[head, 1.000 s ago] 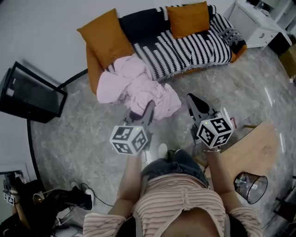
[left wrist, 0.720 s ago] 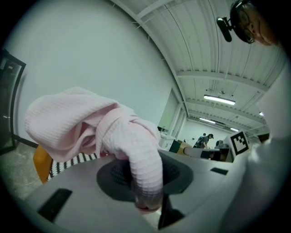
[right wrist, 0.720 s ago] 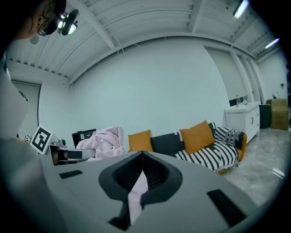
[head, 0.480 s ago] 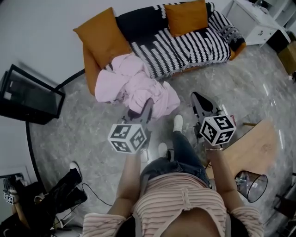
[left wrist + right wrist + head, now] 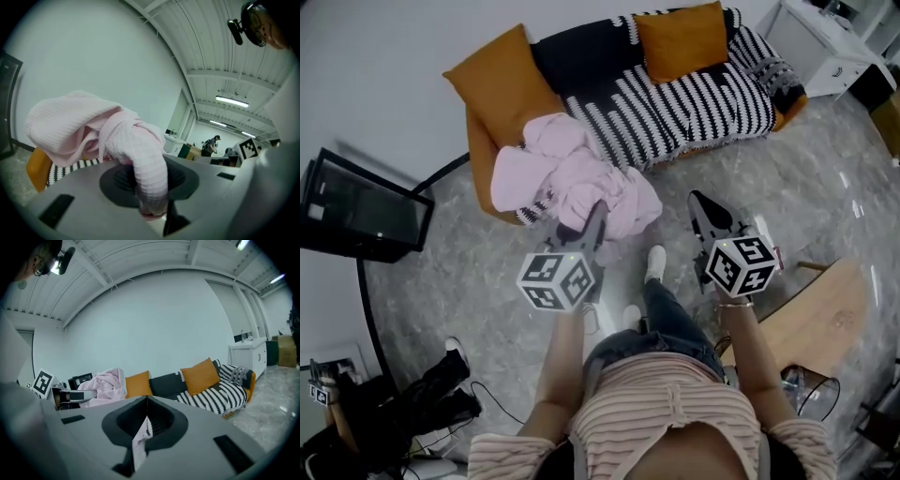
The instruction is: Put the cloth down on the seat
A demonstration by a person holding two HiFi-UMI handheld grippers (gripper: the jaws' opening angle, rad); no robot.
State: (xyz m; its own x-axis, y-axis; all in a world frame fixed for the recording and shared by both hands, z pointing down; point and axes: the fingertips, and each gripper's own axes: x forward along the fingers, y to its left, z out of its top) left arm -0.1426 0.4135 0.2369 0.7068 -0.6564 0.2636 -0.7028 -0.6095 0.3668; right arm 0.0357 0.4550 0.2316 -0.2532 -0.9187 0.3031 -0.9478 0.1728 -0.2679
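The pink cloth point(image 5: 572, 178) is a waffle-knit piece, bunched into loose folds. It hangs from the left gripper point(image 5: 596, 217), whose jaws are clamped on a narrow rolled fold of it, with most of the fabric spilling forward beyond the tips. From the head view the bundle sits over the left end of the sofa point(image 5: 581, 52), in front of the big orange cushion point(image 5: 497, 80). The right gripper view suggests it is in the air short of the seat, though I cannot tell if any fold already brushes the upholstery. The right gripper point(image 5: 703, 211) is held beside it with its jaws drawn together and nothing between them. The seat is covered by a black-and-white striped throw point(image 5: 703, 98), with a second orange cushion point(image 5: 680, 39) at the back. The cloth looks light, soft and quite limp, so it will sag and trail from a single pinch rather than keep any shape, and a hanging corner could drag on the floor or catch the sofa's edge. It is neither fragile nor slippery, since the textured weave gives the pads good purchase. The present hold on a gathered fold seems sound. A second pinch at a far edge by the free gripper would let it be spread instead of dropped in a heap.
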